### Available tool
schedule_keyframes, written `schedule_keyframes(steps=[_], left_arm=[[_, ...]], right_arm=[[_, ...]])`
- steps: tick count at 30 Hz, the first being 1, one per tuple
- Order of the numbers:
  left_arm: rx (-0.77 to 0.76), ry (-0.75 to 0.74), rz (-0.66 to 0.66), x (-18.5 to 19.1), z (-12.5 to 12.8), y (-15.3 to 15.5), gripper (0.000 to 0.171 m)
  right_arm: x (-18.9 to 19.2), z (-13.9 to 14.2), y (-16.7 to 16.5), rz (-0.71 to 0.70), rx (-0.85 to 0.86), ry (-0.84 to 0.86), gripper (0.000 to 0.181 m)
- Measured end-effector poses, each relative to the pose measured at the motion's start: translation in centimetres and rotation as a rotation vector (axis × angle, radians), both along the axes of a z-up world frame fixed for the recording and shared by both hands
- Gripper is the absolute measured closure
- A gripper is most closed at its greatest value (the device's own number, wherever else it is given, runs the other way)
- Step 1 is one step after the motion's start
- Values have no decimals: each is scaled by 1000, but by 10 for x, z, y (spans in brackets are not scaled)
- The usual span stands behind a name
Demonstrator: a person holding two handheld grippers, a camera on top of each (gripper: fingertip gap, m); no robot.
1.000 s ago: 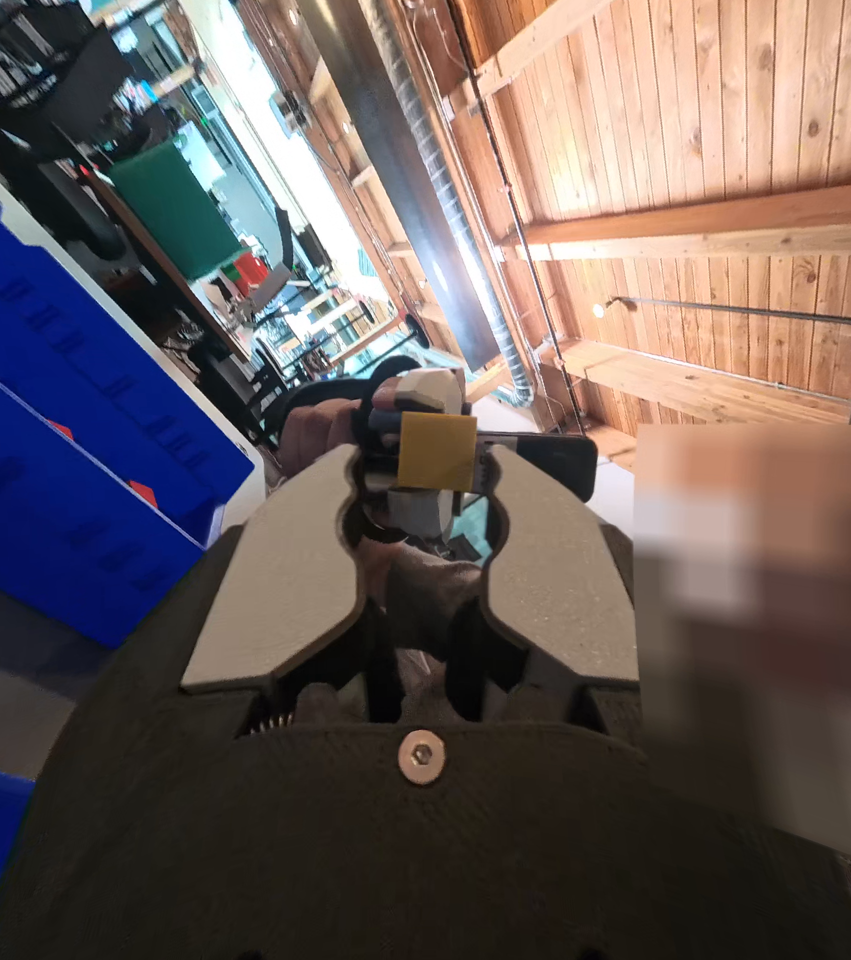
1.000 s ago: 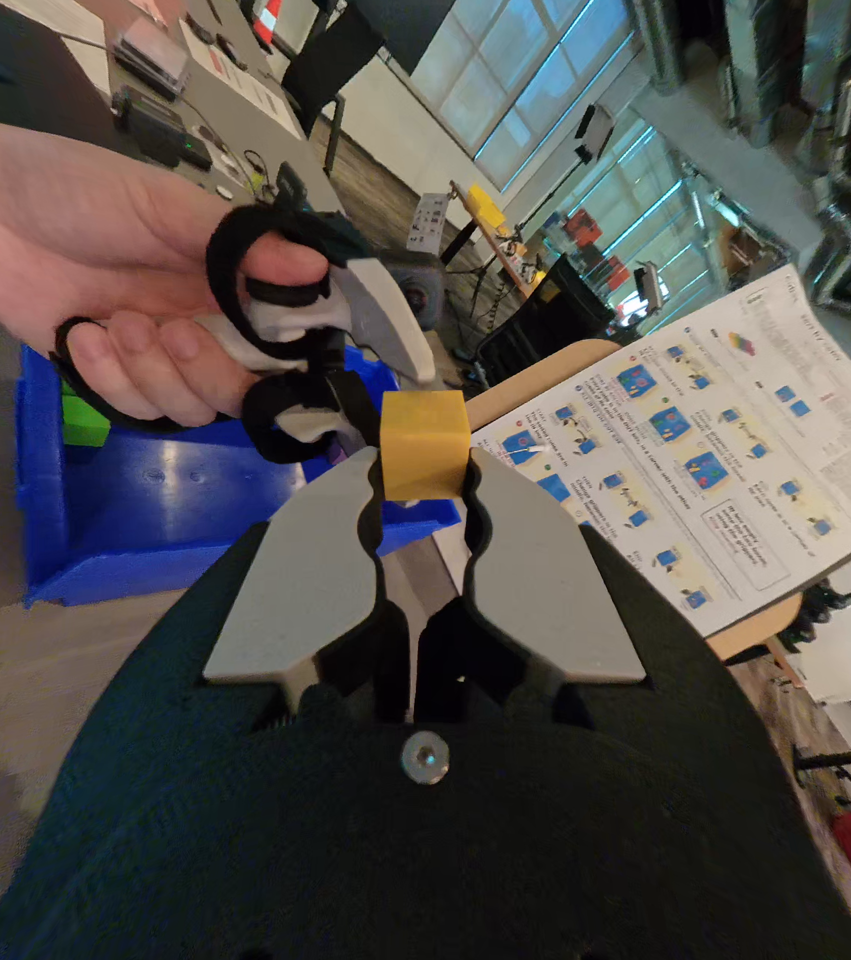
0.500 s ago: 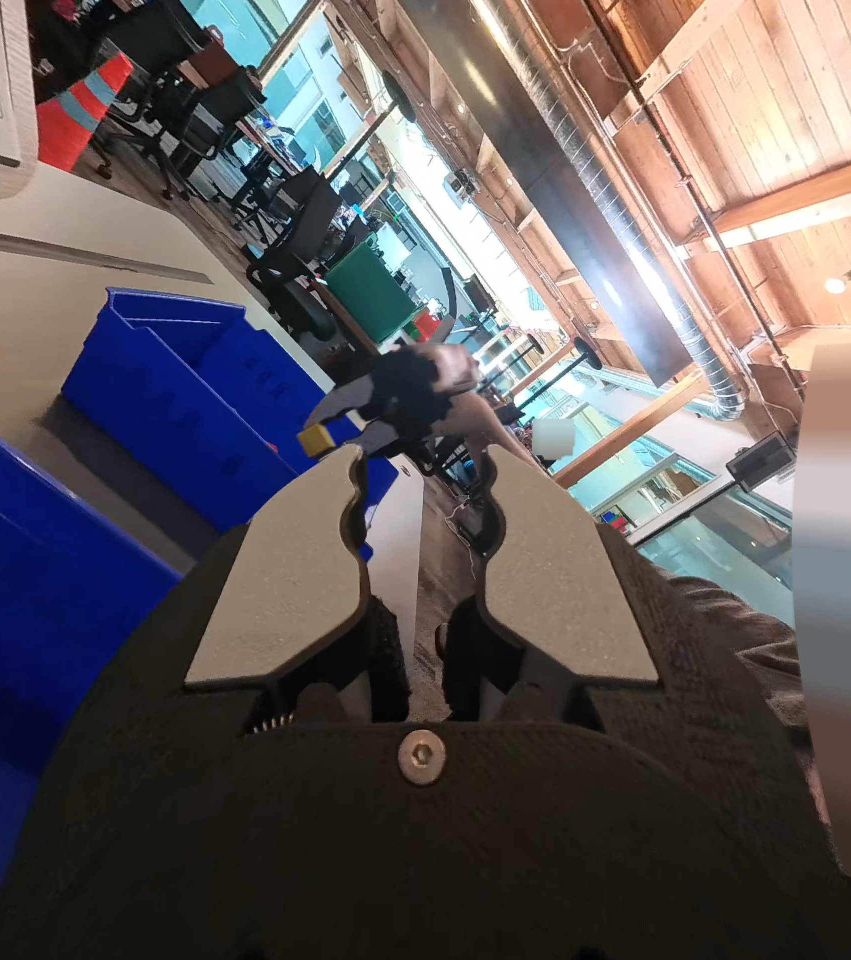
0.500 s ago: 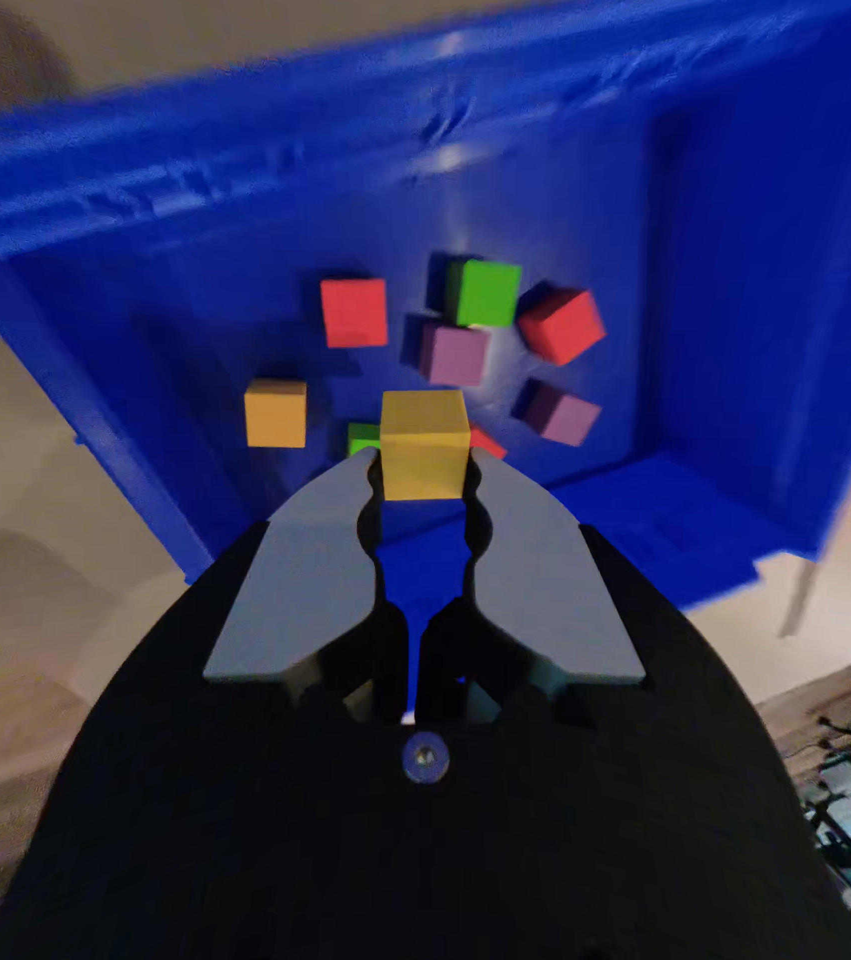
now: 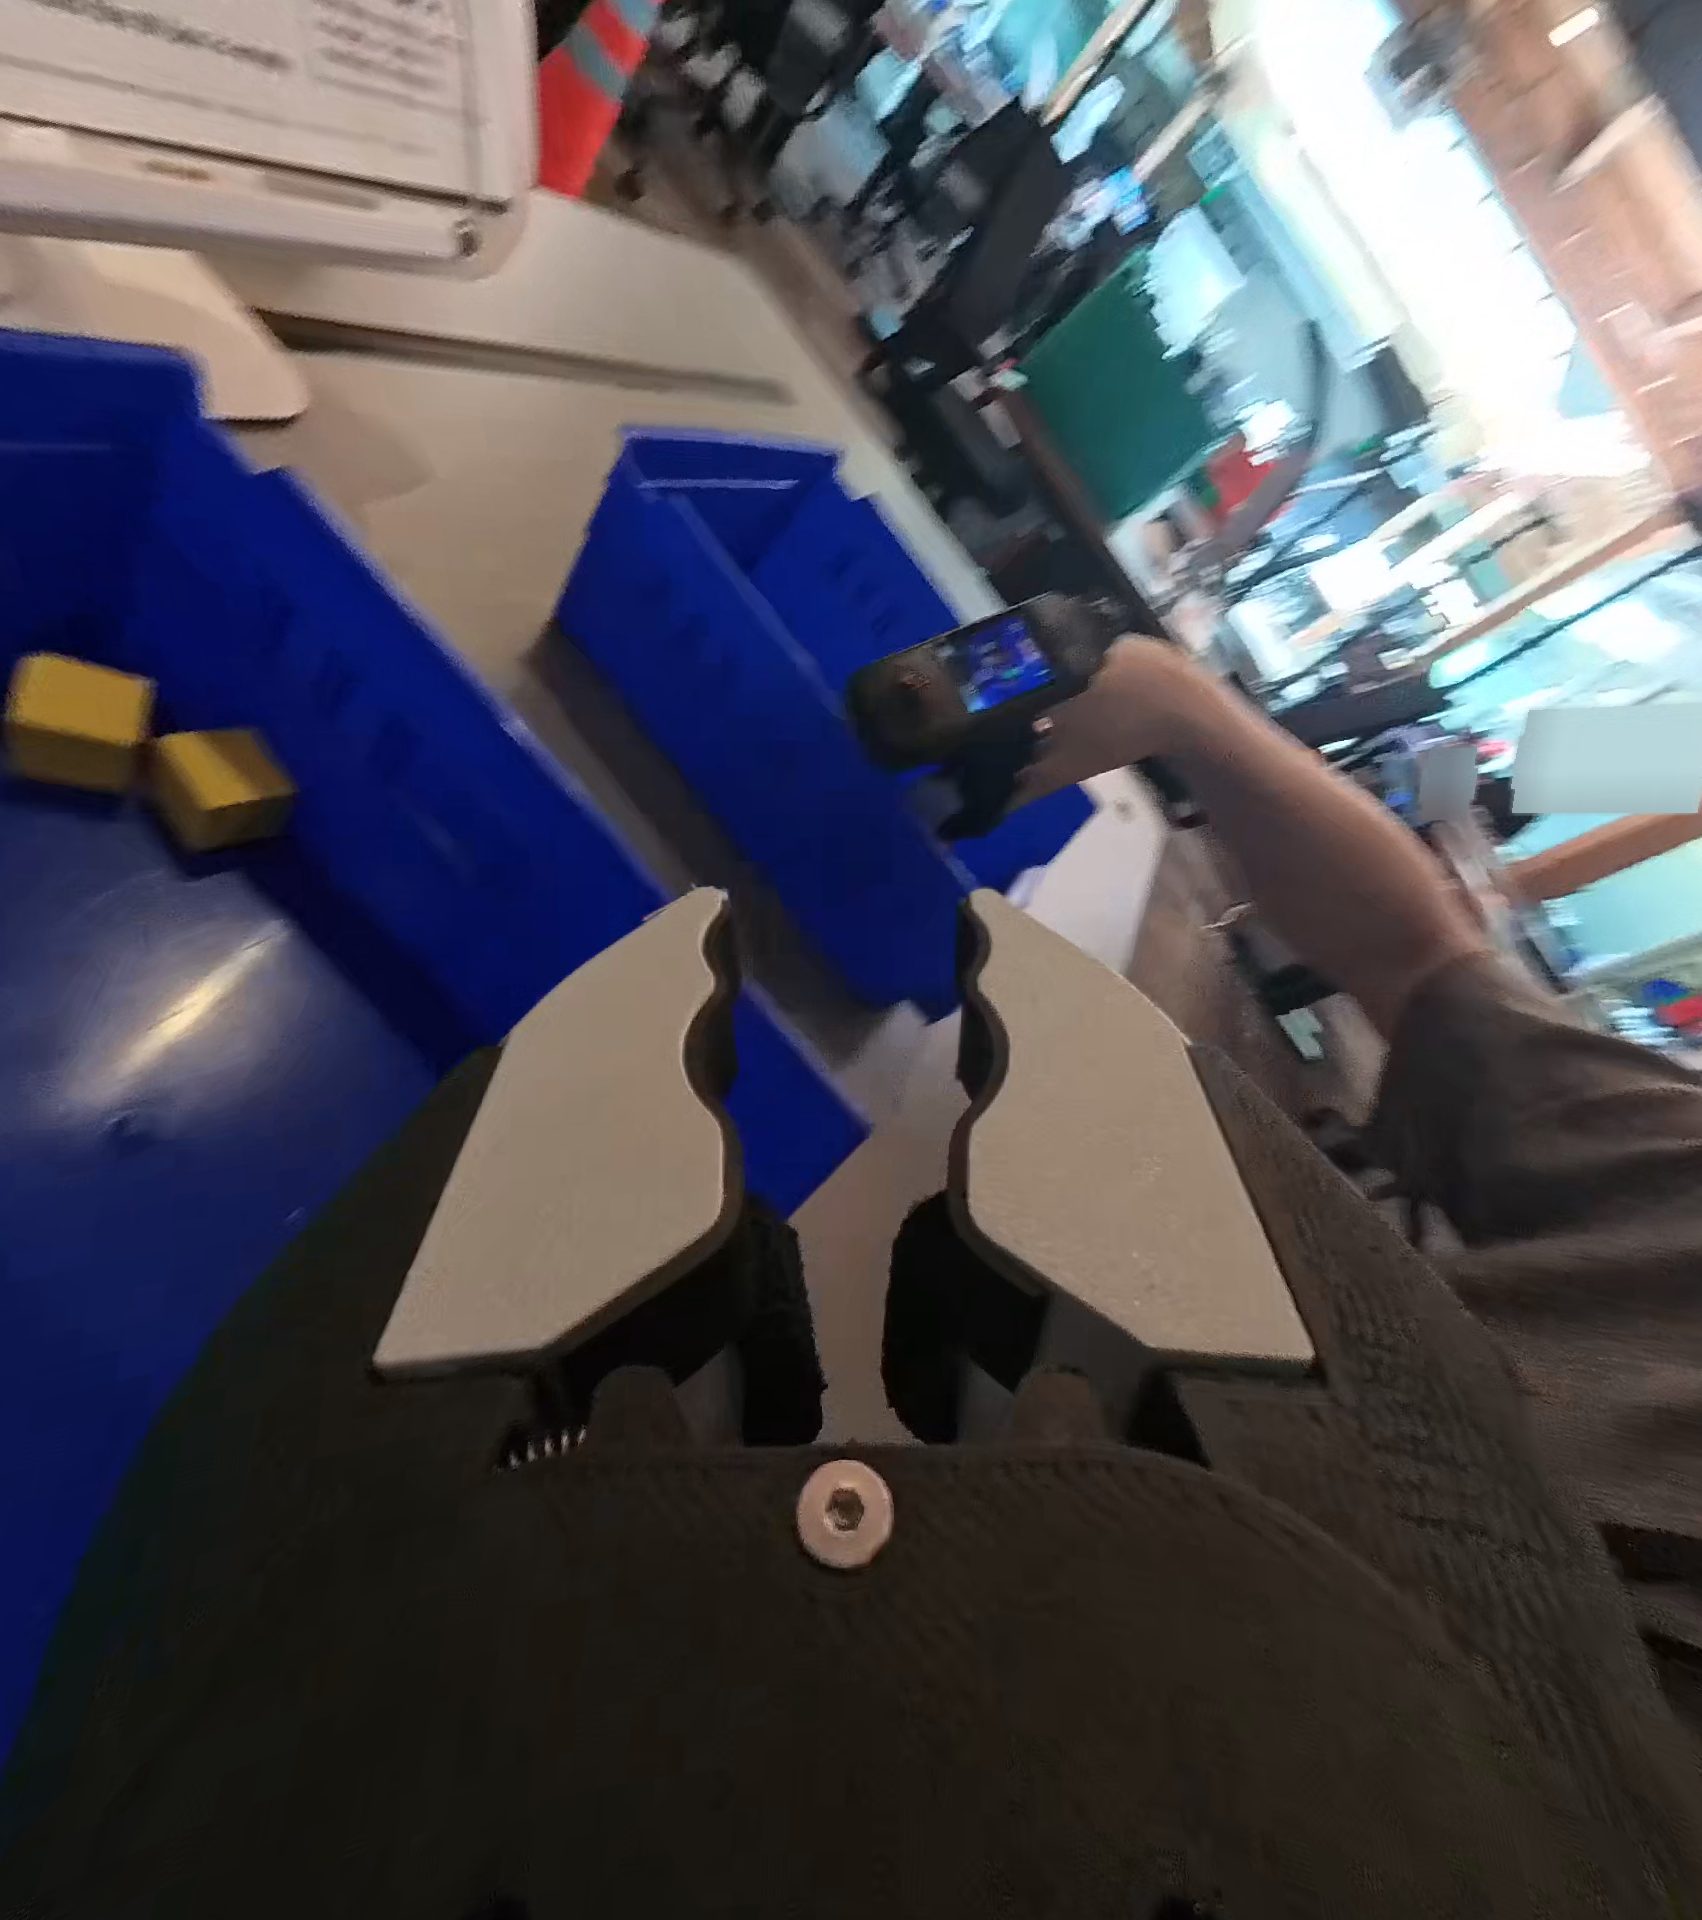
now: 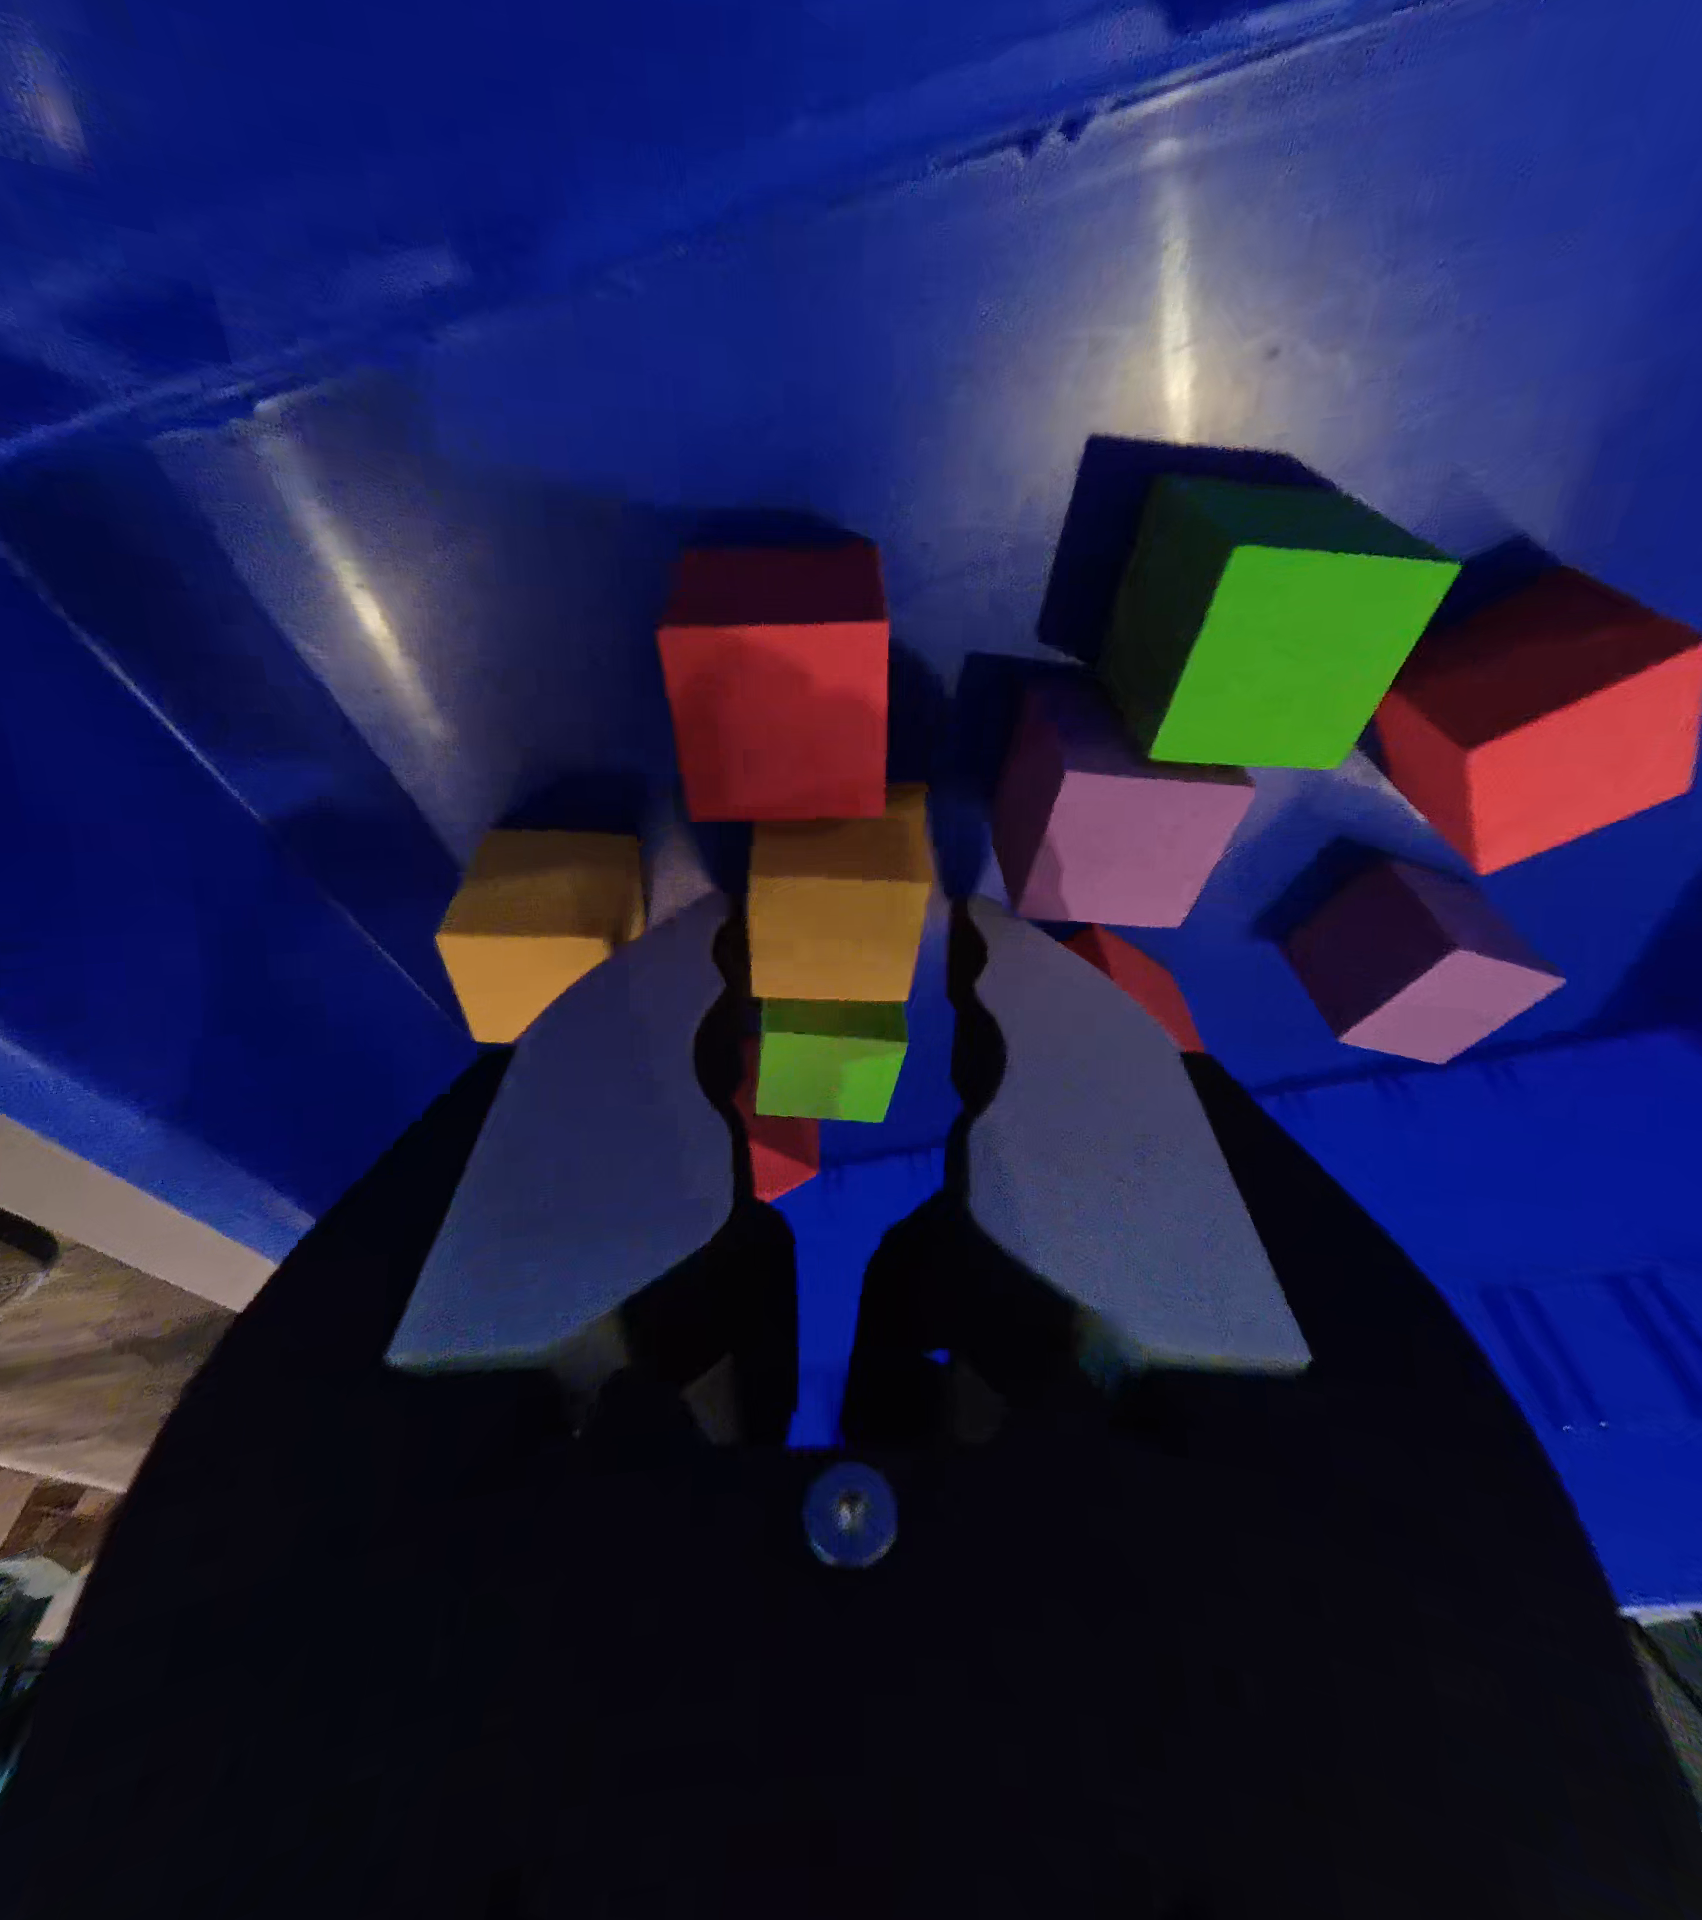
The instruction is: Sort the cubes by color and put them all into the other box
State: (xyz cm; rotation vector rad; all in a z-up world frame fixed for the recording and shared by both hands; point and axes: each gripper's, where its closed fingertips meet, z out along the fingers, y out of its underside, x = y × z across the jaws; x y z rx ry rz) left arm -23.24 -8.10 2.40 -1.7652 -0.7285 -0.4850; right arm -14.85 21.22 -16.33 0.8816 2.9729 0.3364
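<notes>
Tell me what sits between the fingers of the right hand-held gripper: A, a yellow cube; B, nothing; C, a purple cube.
A: a yellow cube sits at the fingertips of the right hand-held gripper, inside the blue bin.

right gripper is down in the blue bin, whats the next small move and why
Probably draw the right gripper straight back, fingers open. Gaps show either side of the yellow cube between its tips, so it looks loose, and a red cube and a green cube sit close around it.
</notes>
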Motion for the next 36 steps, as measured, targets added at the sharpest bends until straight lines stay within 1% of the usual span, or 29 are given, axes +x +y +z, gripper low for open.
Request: schedule_keyframes(steps=[2, 4, 7, 11, 14, 16, 18, 19, 20, 22, 23, 25, 26, 28, 32, 36], left_arm=[[-143, 49, 40, -6, -13, -11, 129], [-271, 81, 21, -4, -25, -20, 127], [-463, 120, -141, 12, -48, -29, 127], [-769, 267, -352, 12, -89, -54, 128], [-992, 414, -449, -5, -114, -71, 127], [-1057, 510, -446, -22, -117, -66, 127], [-1060, 605, -384, -44, -110, -50, 126], [-1023, 652, -385, -51, -106, -38, 123], [-972, 689, -410, -56, -105, -24, 123], [-882, 748, -501, -59, -108, 1, 119], [-874, 796, -533, -64, -112, 10, 119], [-928, 895, -585, -81, -124, 20, 116], [-954, 921, -612, -88, -129, 23, 114], [-952, 933, -652, -97, -136, 33, 111], [-857, 899, -716, -103, -138, 54, 112], [-887, 911, -807, -115, -144, 58, 113]], right_arm=[[-2, 1, -1, -16, -11, 6, 135], [-3, 8, -2, -27, -34, 23, 135], [-4, 28, 1, -33, -42, 74, 134], [-11, 61, -9, 3, -97, 223, 135], [-17, 81, -18, 46, -124, 335, 138], [-21, 89, -23, 75, -125, 397, 138], [-27, 95, -27, 113, -119, 468, 138], [-28, 96, -29, 126, -125, 487, 138], [-29, 96, -32, 134, -135, 498, 138], [-30, 96, -35, 144, -146, 510, 138], [-29, 96, -36, 149, -153, 512, 139], [-28, 95, -37, 150, -165, 511, 139], [-27, 95, -37, 149, -170, 511, 139], [-25, 95, -36, 144, -180, 512, 140], [-22, 95, -30, 132, -196, 513, 140], [-21, 94, -28, 130, -195, 511, 141]])
